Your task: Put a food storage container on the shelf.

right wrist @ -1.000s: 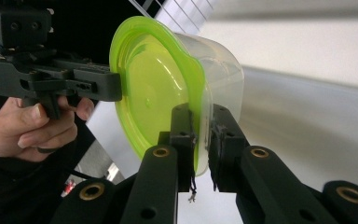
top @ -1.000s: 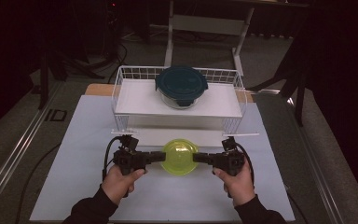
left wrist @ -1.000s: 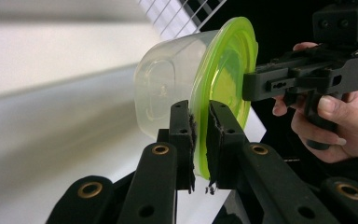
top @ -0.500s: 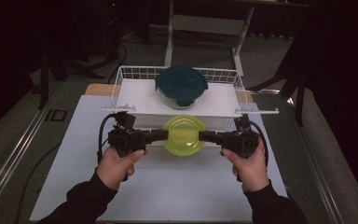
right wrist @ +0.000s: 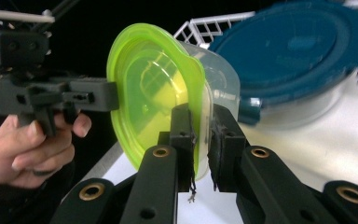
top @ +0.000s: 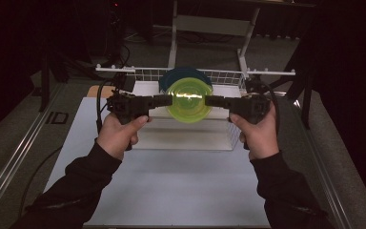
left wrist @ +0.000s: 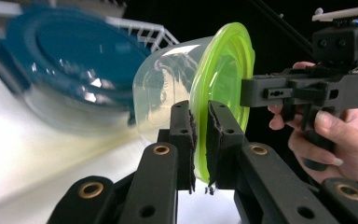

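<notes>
1. The container [top: 189,100] is a small round tub with a clear, slightly cloudy plastic body and a bright lime-green lid [left wrist: 223,84].
2. The lid is translucent, with raised concentric rings across its face and a thick rim that juts out past the body all round.
3. In the high view the container is up in the air, clear of the white table [top: 171,191], between the two grippers and in front of the near edge of the white wire basket [top: 228,76].
4. It is tipped so that the lid faces toward the person; the lid shows as a nearly full green disc with a bright glare streak across it.
5. The left gripper [top: 164,100] comes in from the left side and its jaws are nearly shut, clamped on the lid's rim.
6. In the left gripper view the two black pads [left wrist: 186,140] pinch the green edge between them, the clear body bulging off to one side.
7. The right gripper [top: 213,101] comes in from the opposite side, and its jaws are likewise narrow and pressed on the rim.
8. In the right gripper view its pads [right wrist: 182,135] grip the lid's edge, with the green face toward the left hand [right wrist: 25,144].
9. Behind the lifted container, inside the basket, sits a larger clear container with a dark teal lid [right wrist: 298,51], mostly hidden by the green one in the high view.
</notes>
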